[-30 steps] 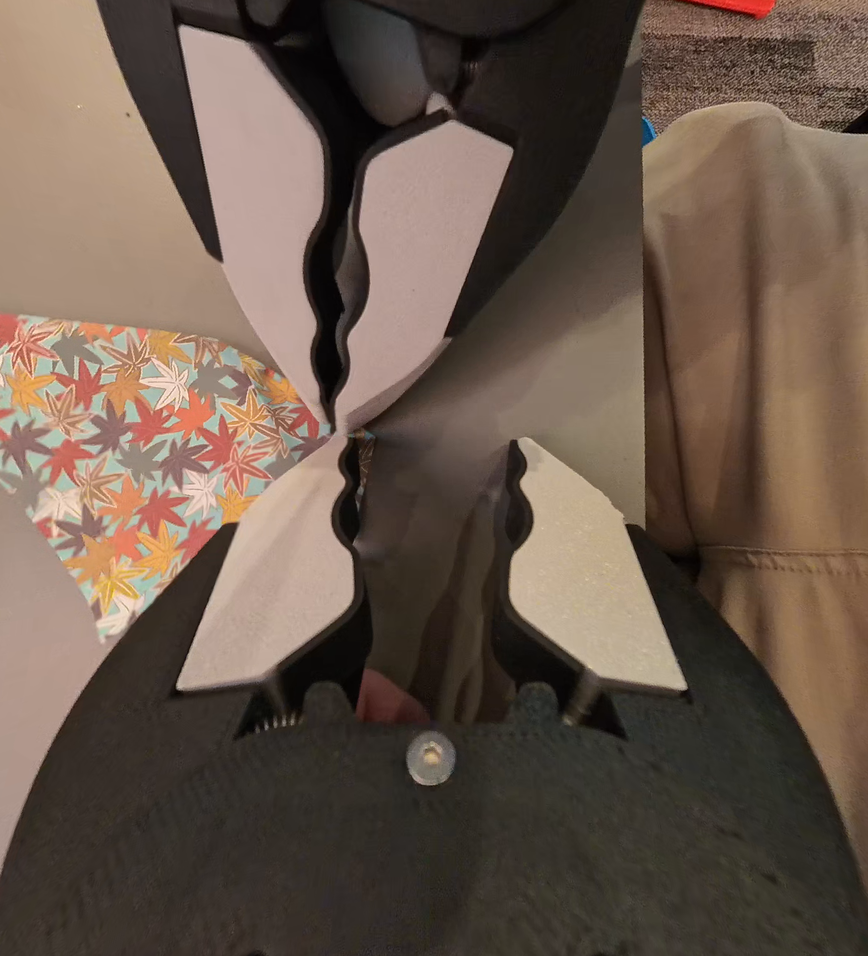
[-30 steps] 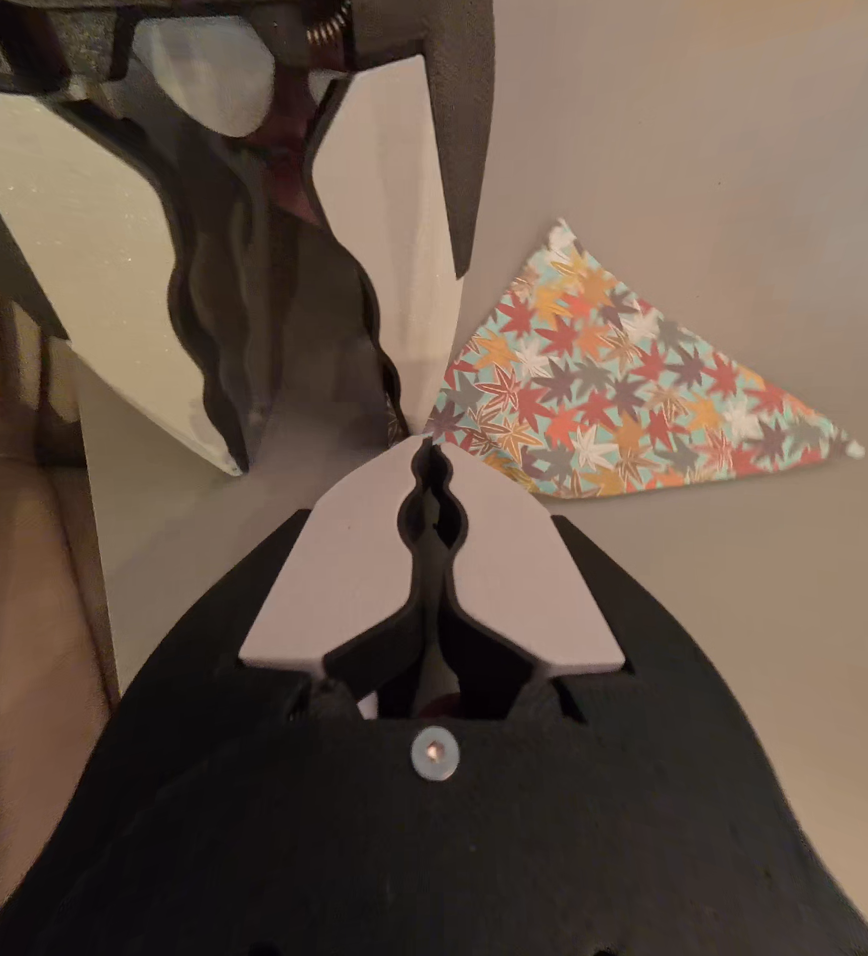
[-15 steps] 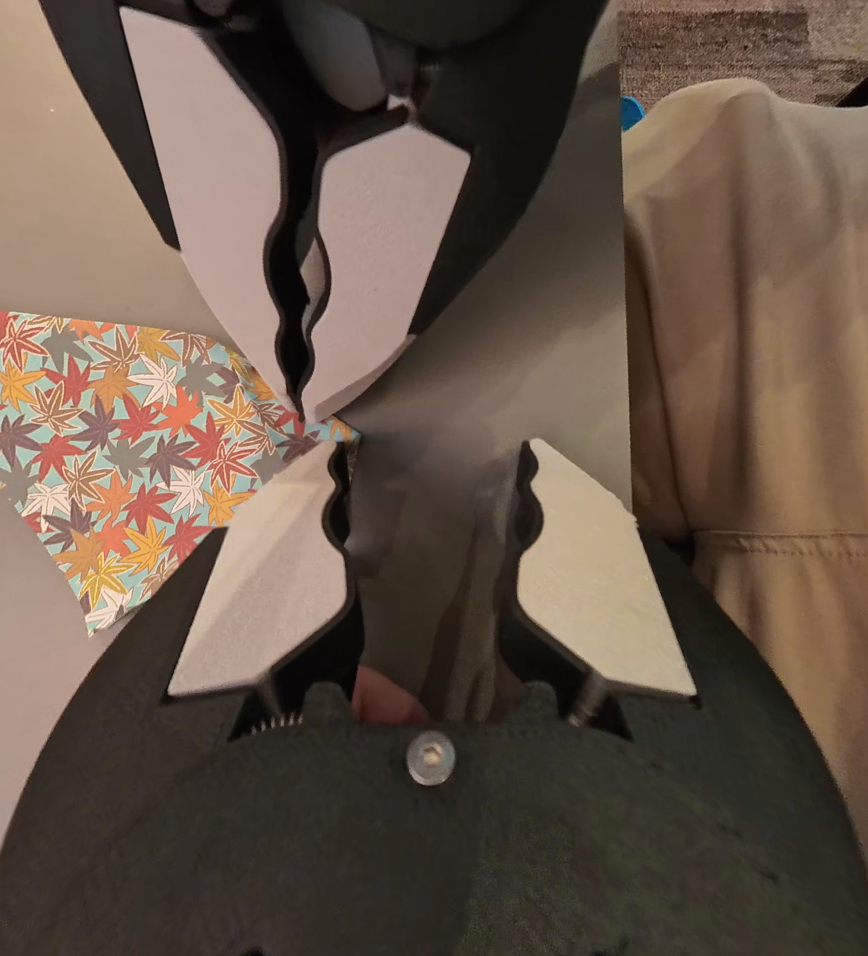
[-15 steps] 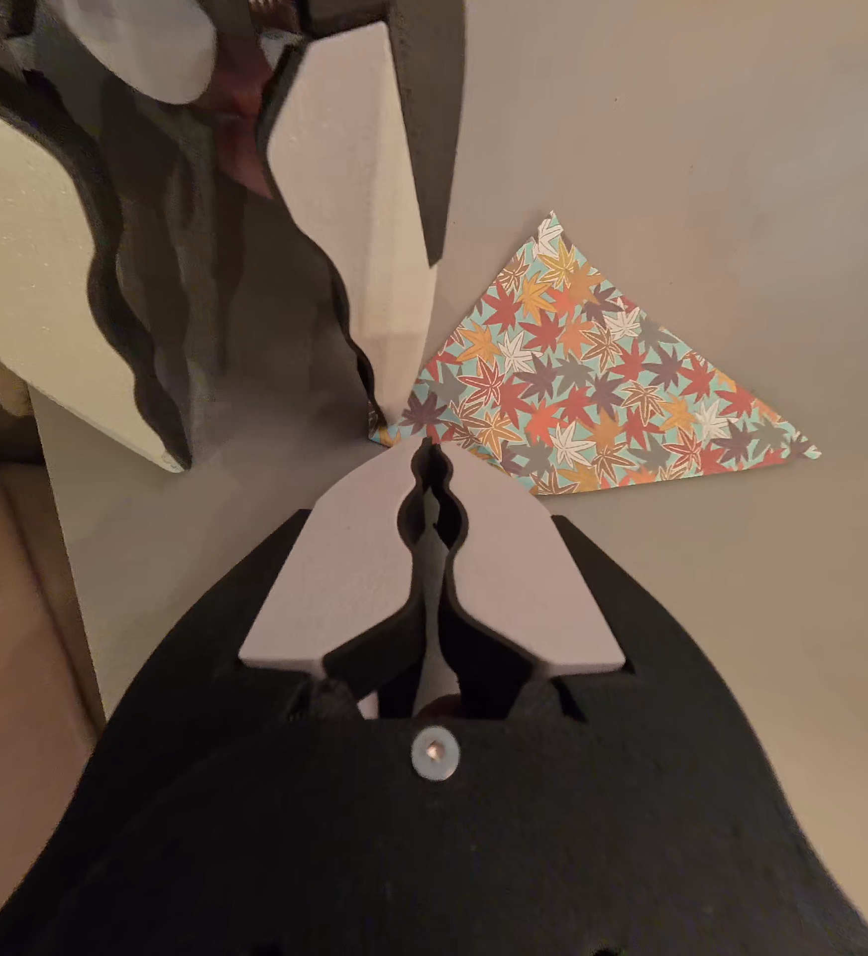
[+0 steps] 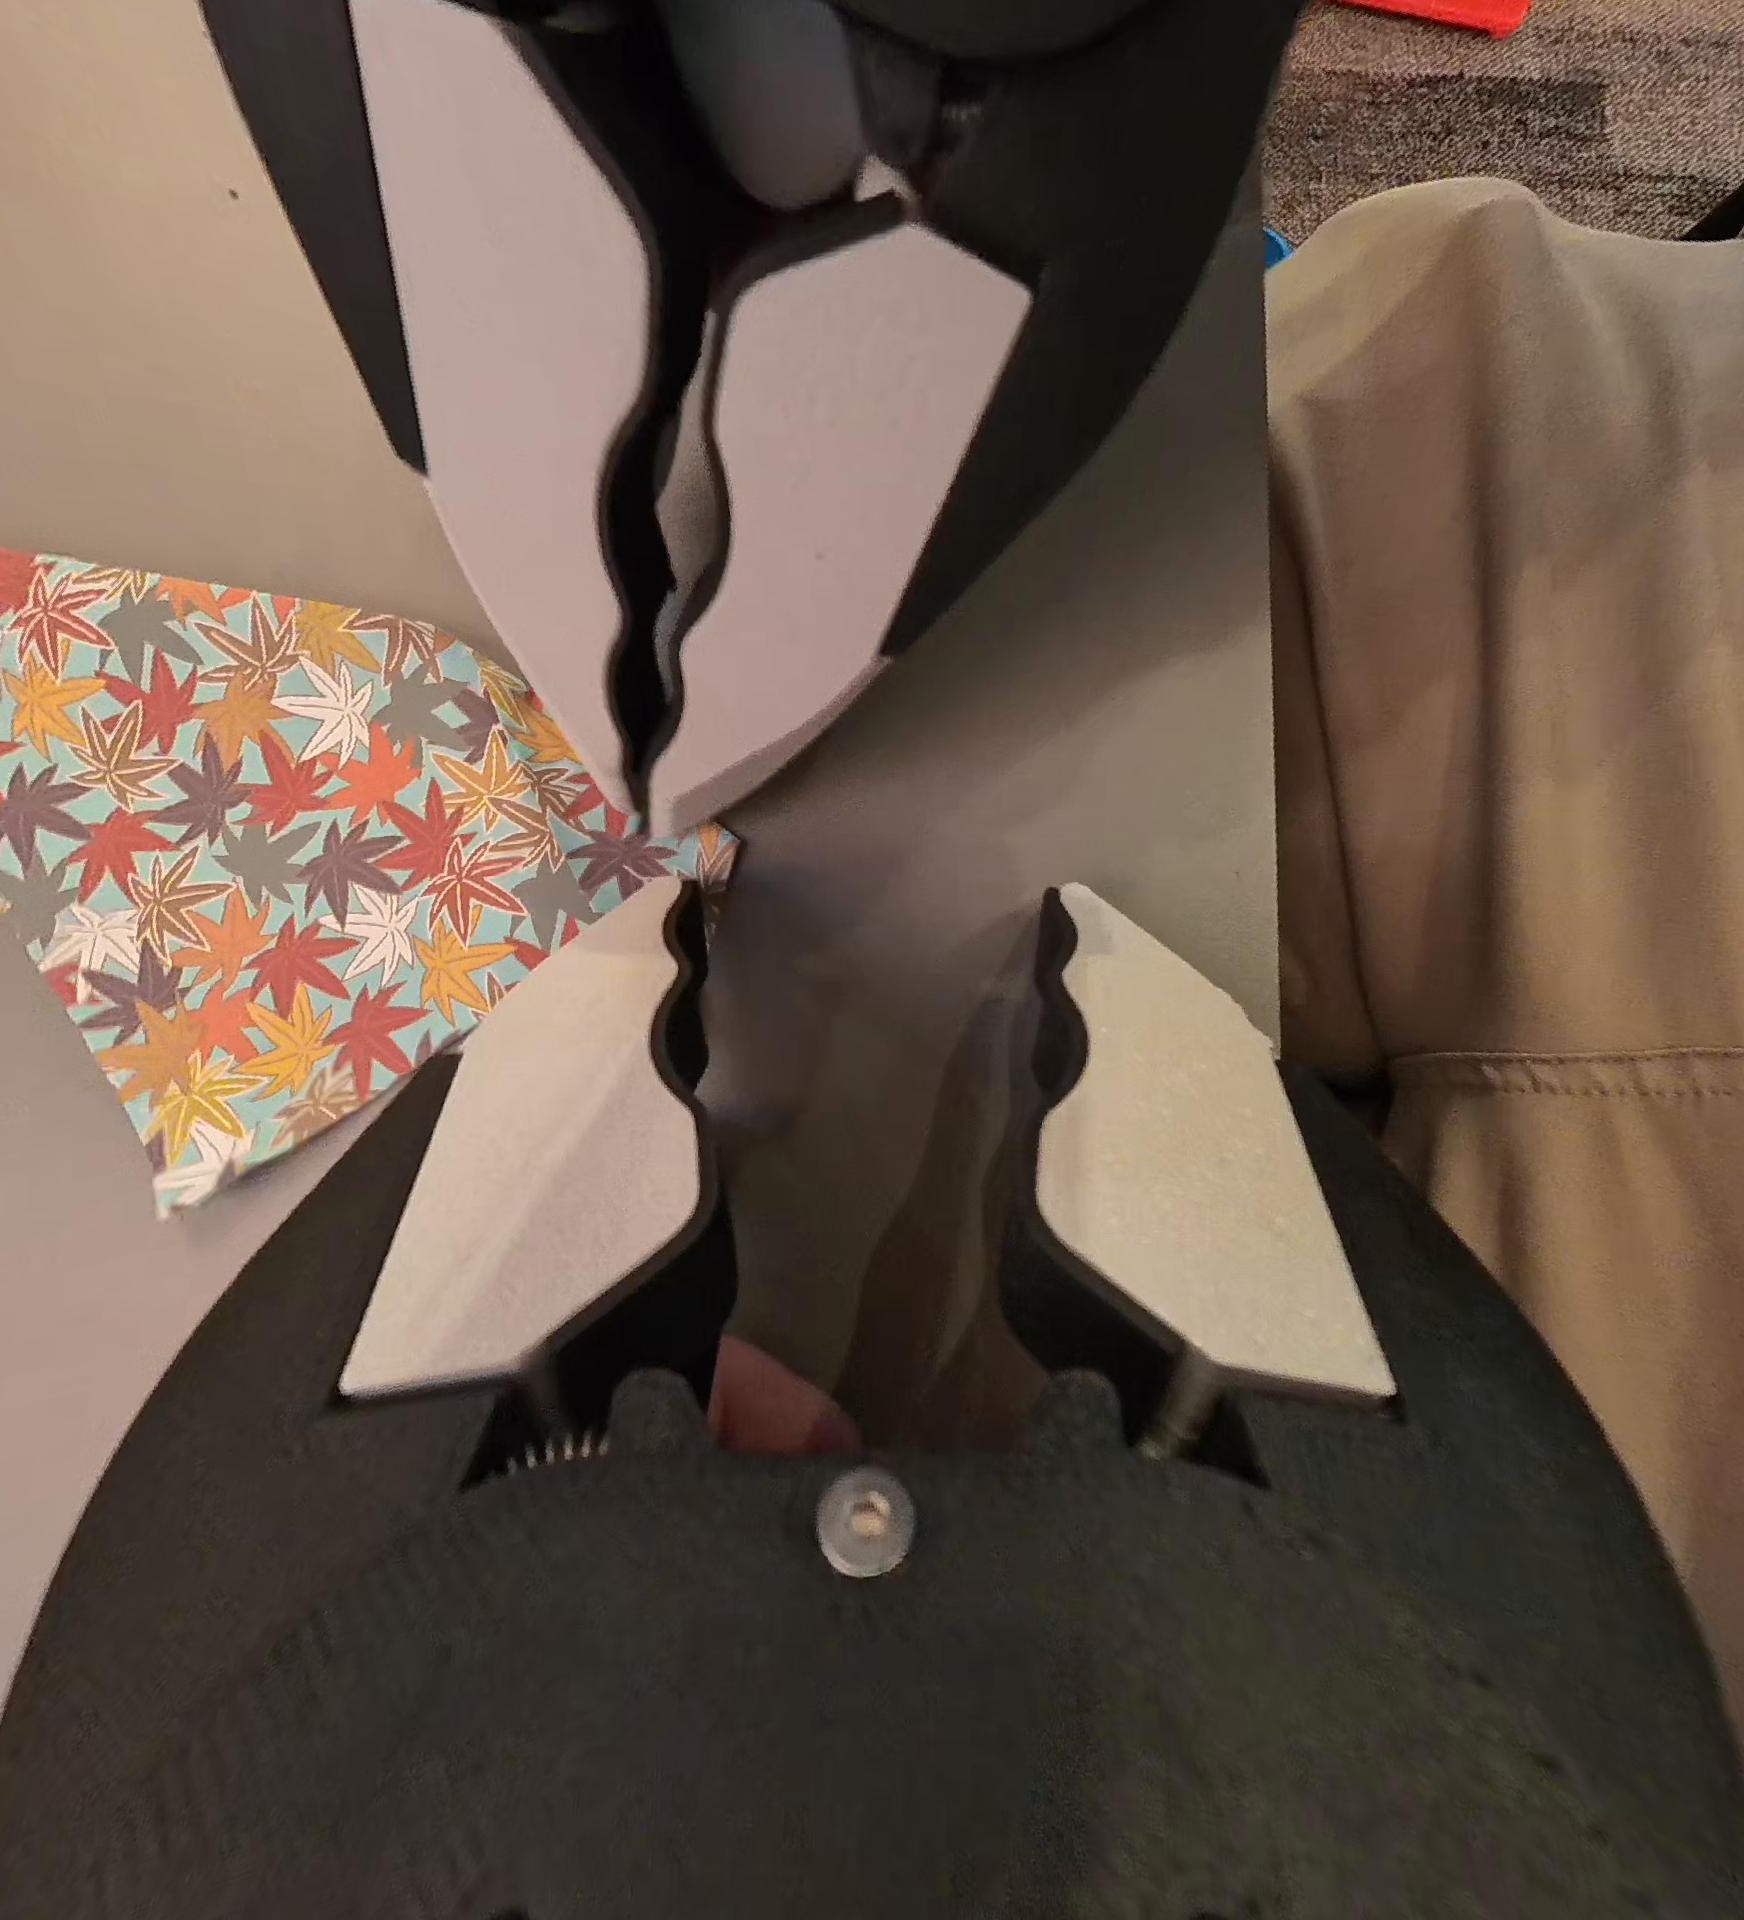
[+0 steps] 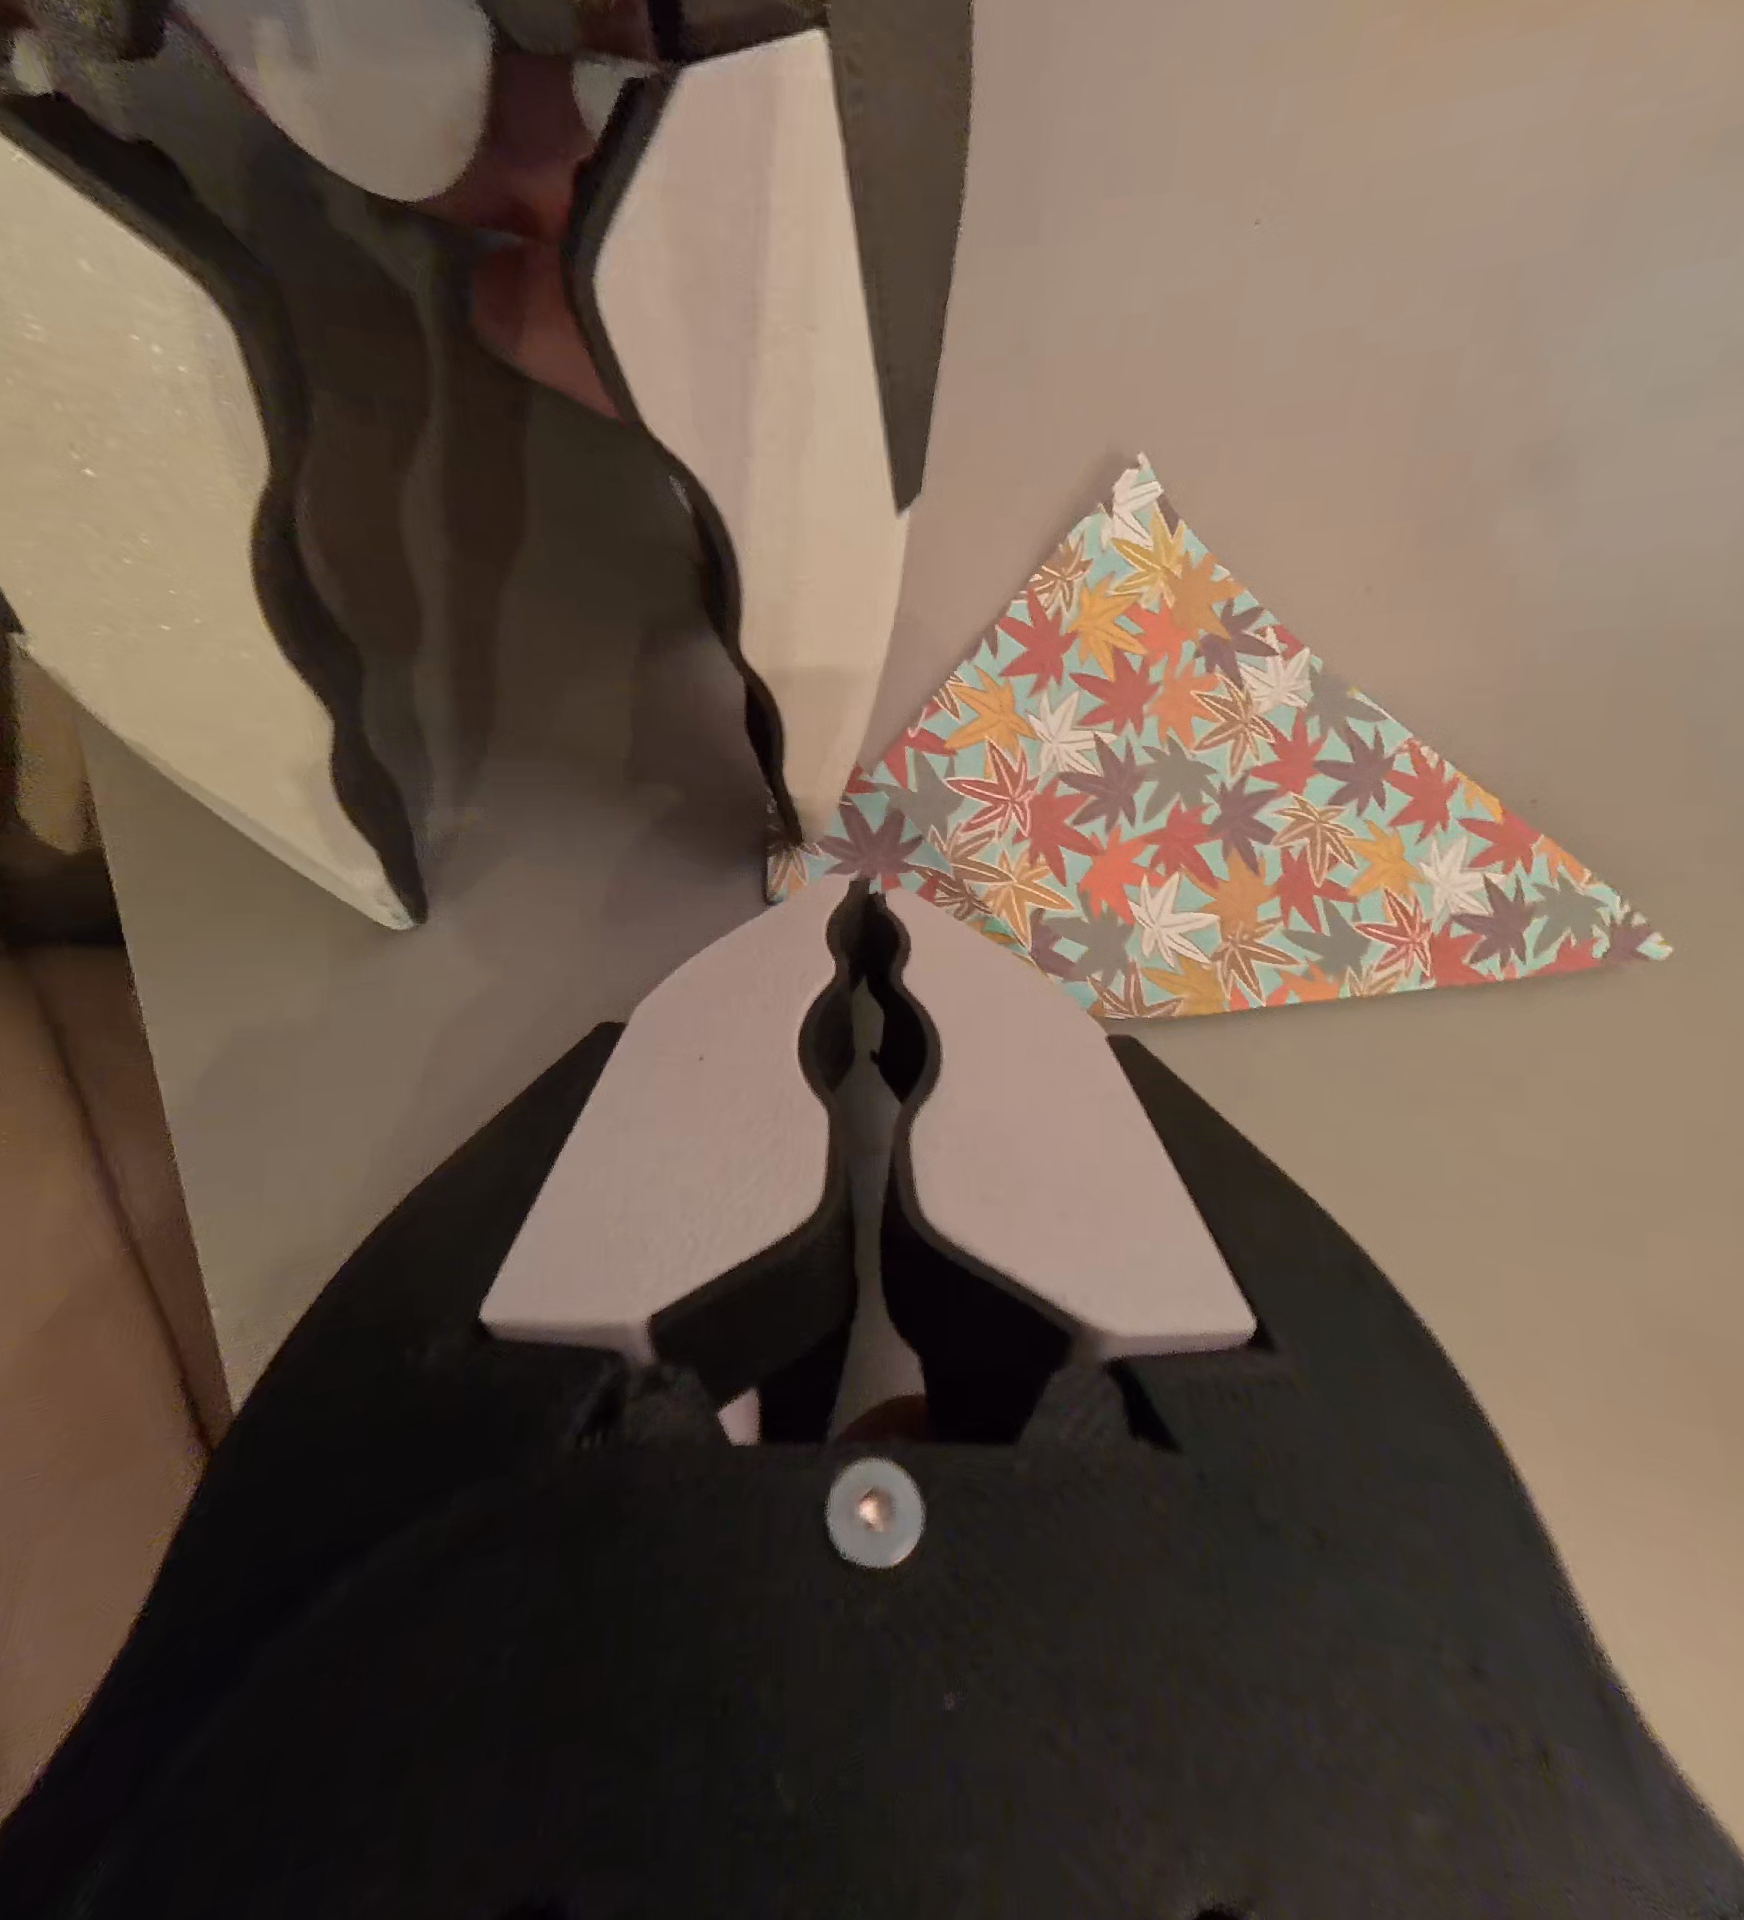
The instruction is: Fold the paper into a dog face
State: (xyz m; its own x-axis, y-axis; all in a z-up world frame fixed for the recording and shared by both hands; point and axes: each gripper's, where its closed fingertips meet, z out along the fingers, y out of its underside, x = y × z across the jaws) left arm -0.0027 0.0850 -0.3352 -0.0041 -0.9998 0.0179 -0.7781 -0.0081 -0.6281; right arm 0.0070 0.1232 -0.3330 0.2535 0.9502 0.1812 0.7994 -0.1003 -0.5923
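A sheet of leaf-patterned paper [image 5: 255, 831], folded into a triangle, lies flat on the grey table [image 5: 120, 312]. It also shows in the right wrist view [image 6: 1211, 810]. My left gripper [image 5: 868, 899] is open, with its left fingertip at the paper's near corner and nothing between its jaws. In the right wrist view it [image 6: 598, 873] comes in from the top left. My right gripper [image 6: 863, 904] is shut, its tip resting on the same corner of the paper. In the left wrist view it [image 5: 652, 805] points down from the top onto that corner.
The table edge [image 5: 1268, 623] runs just right of the grippers. Beyond it is a person's beige garment [image 5: 1522, 727] and grey carpet [image 5: 1470, 104]. In the right wrist view the edge [image 6: 120, 935] is at the left.
Both grippers have shifted only slightly around the paper's corner. The paper stays flat; the left jaws stay open and the right jaws stay shut.
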